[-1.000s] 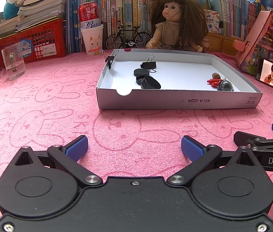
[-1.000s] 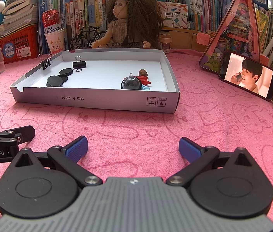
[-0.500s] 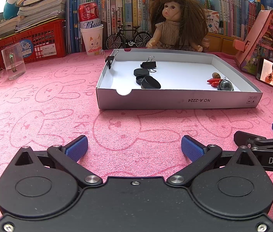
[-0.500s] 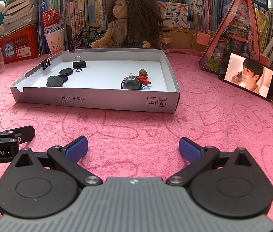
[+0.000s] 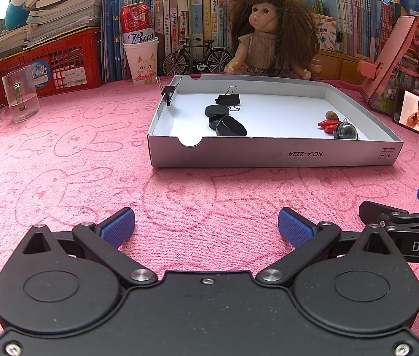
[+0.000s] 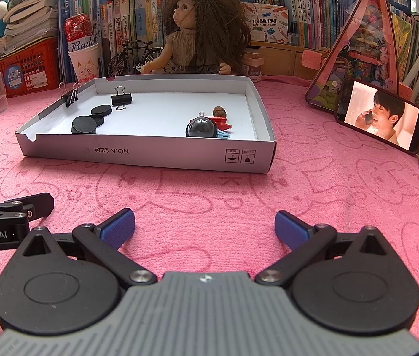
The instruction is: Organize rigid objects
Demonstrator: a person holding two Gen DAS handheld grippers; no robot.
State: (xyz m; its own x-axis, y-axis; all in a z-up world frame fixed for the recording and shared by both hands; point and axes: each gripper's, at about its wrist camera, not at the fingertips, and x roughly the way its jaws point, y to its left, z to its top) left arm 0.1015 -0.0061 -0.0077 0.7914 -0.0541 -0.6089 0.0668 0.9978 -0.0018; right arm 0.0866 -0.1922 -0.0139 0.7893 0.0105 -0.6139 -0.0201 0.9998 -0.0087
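Note:
A shallow white cardboard tray (image 5: pixel 268 157) (image 6: pixel 150 155) lies on the pink cloth ahead of both grippers. In it are black round discs (image 5: pixel 230 127) (image 6: pixel 84 125), a black binder clip (image 5: pixel 228 99) (image 6: pixel 122 99), a dark glass ball (image 5: pixel 346 132) (image 6: pixel 202 128), red pieces (image 5: pixel 328 125) and a brown nut (image 6: pixel 219 111). Another binder clip (image 5: pixel 167 92) (image 6: pixel 71 97) grips the tray's left wall. My left gripper (image 5: pixel 206 227) is open and empty, low over the cloth. My right gripper (image 6: pixel 205 227) is open and empty beside it.
A doll (image 5: pixel 268 35), a model bicycle (image 5: pixel 197 57), a paper cup with a can (image 5: pixel 141 59), a red crate (image 5: pixel 52 65) and books stand behind the tray. A glass (image 5: pixel 21 95) is at the left. A phone (image 6: pixel 382 117) and pink case (image 6: pixel 357 50) are at the right.

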